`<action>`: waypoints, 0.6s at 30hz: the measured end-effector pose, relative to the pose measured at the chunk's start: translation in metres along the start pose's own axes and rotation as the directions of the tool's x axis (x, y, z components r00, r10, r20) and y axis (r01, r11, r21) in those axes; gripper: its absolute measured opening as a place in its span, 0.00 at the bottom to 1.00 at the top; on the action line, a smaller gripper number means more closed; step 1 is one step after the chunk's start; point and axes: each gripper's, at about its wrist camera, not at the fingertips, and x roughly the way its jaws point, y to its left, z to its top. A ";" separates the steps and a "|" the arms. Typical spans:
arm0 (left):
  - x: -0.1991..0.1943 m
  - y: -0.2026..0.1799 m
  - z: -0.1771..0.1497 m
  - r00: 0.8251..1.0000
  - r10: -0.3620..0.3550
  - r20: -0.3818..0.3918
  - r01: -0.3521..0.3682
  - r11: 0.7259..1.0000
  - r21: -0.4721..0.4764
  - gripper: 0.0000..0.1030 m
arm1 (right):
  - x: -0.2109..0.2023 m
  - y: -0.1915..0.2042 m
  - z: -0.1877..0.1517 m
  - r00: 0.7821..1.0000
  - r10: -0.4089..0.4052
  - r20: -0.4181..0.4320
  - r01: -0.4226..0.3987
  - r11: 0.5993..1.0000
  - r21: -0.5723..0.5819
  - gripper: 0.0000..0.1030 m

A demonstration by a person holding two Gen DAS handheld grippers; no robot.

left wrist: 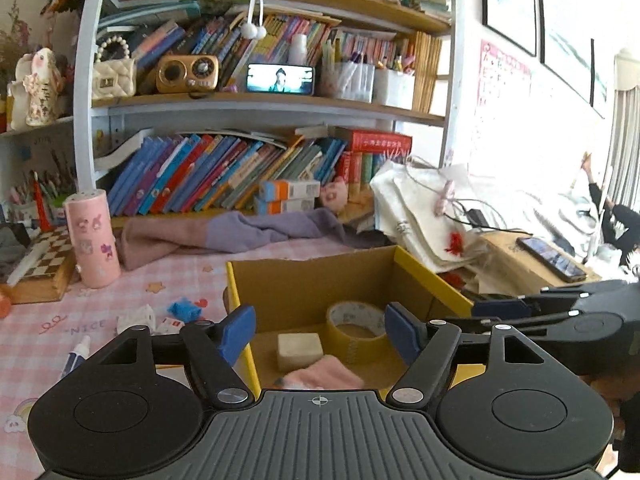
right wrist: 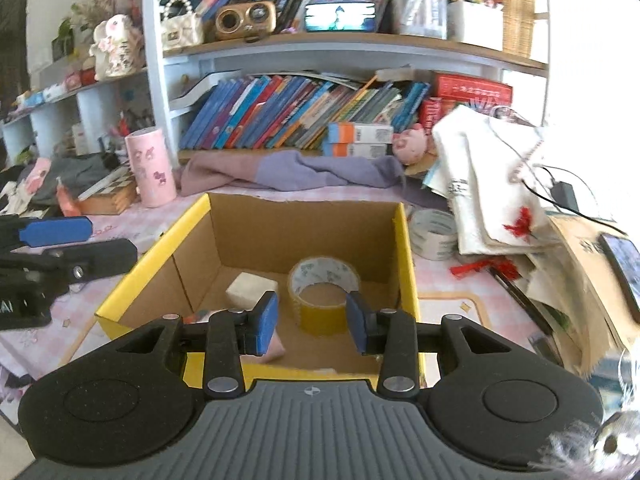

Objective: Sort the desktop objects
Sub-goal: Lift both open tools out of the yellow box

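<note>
An open cardboard box with a yellow rim [left wrist: 432,276] [right wrist: 406,256] stands on the pink checked desk. Inside lie a yellow tape roll [left wrist: 356,326] [right wrist: 324,292], a white block [left wrist: 300,350] [right wrist: 250,288] and a pink soft piece [left wrist: 324,376] [right wrist: 276,346]. My left gripper [left wrist: 320,328] hovers over the box's near left side, open, with nothing between its blue pads. My right gripper [right wrist: 312,312] hangs over the box's near edge, open by a narrower gap and empty; the tape roll shows beyond that gap. Each gripper also shows at the edge of the other's view.
Left of the box lie a blue scrap [left wrist: 186,308], small white pieces [left wrist: 138,316] and a tube [left wrist: 76,356]. A pink canister [left wrist: 92,240] and chessboard box [left wrist: 44,264] stand further left. A clear tape roll [right wrist: 434,234], white bags [right wrist: 492,184] and a phone [left wrist: 552,258] crowd the right. Bookshelves rise behind.
</note>
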 end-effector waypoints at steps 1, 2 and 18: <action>-0.001 0.000 -0.001 1.000 -0.005 0.000 0.005 1.000 0.001 0.72 | -0.003 0.001 -0.003 1.000 -0.012 -0.001 0.012 1.000 0.005 0.35; -0.002 0.000 -0.002 1.000 -0.010 -0.001 0.010 1.000 0.005 0.72 | -0.006 0.001 -0.006 1.000 -0.022 -0.003 0.022 1.000 0.010 0.35; -0.037 0.020 -0.034 0.991 -0.109 -0.075 0.113 0.992 0.057 0.73 | -0.042 0.041 -0.048 0.986 -0.161 -0.054 0.164 0.984 0.075 0.36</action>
